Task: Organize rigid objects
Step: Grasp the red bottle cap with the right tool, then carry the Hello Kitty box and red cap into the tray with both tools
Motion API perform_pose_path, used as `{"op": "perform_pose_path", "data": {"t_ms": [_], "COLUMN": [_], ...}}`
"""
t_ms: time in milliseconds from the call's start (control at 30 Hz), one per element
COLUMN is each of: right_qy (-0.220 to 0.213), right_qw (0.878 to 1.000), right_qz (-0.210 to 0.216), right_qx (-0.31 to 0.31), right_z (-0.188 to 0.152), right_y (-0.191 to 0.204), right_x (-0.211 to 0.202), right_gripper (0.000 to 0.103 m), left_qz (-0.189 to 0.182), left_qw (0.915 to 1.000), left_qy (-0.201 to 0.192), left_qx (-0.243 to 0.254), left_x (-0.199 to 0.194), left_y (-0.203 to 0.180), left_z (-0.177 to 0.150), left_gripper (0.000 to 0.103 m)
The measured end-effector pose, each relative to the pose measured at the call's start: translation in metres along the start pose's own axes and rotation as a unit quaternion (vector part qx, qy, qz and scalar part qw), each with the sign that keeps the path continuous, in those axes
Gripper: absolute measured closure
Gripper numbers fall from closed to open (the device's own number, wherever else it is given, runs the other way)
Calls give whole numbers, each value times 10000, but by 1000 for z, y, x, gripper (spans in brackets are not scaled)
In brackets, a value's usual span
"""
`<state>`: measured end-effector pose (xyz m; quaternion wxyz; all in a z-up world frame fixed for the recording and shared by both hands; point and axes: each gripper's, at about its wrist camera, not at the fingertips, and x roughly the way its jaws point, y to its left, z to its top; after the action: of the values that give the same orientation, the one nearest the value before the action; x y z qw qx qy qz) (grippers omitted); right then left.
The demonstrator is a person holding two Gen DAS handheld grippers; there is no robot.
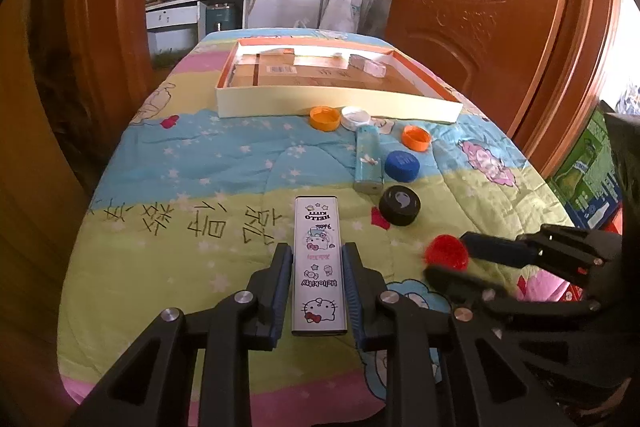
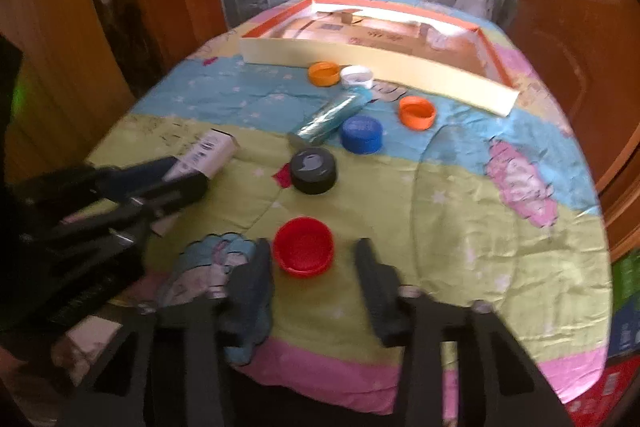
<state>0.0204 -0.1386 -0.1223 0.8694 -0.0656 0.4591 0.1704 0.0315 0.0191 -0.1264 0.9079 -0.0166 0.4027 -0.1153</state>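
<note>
Left tongs (image 1: 316, 259): I have them clamped on the white Hello Kitty box (image 1: 319, 263).
Right tongs (image 2: 314, 259): mine stand apart around the red cap (image 2: 303, 251), not gripping.

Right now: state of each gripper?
Left gripper: shut on the white case.
Right gripper: open around the red cap, pads not pressing it.

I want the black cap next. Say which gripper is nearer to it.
Right. The right gripper straddles the red cap just before the black cap; the left gripper clamps the tin beside it.
</note>
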Motion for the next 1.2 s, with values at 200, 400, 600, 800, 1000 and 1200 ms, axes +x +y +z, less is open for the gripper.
{"op": "perform_pose_path", "data": {"t_ms": [200,400,600,800,1000,1200], "right_qy": [-108,-263,-280,-286,-301,-309], "right_qw": [9999,9995,9993,9991,9989,9988], "right_qz": [1,18,32,63,111,147], "right_qx": [10,158,238,297,336,355], "right_z": [2,9,16,25,34,41], "right_y": [-2,-10,-17,-24,-30,-37], "right_x": [-6,-16,-16,-13,-10,-7], "right_gripper": [72,72,72,72,72,72], "left_qz": [-38,-58,-58,-28,27,77], "left_qw": [9999,9999,9999,9999,9999,9999], "left_qy": [-20,-91,-112,-99,-103,-89], "left_qx": [-108,-113,-115,-112,-88,-52], "left_x": [-2,-4,-1,3,7,12], "left_y": [5,6,5,5,5,3], "left_z": [6,18,30,42,53,61], "left_gripper": [77,77,77,77,77,77]}}
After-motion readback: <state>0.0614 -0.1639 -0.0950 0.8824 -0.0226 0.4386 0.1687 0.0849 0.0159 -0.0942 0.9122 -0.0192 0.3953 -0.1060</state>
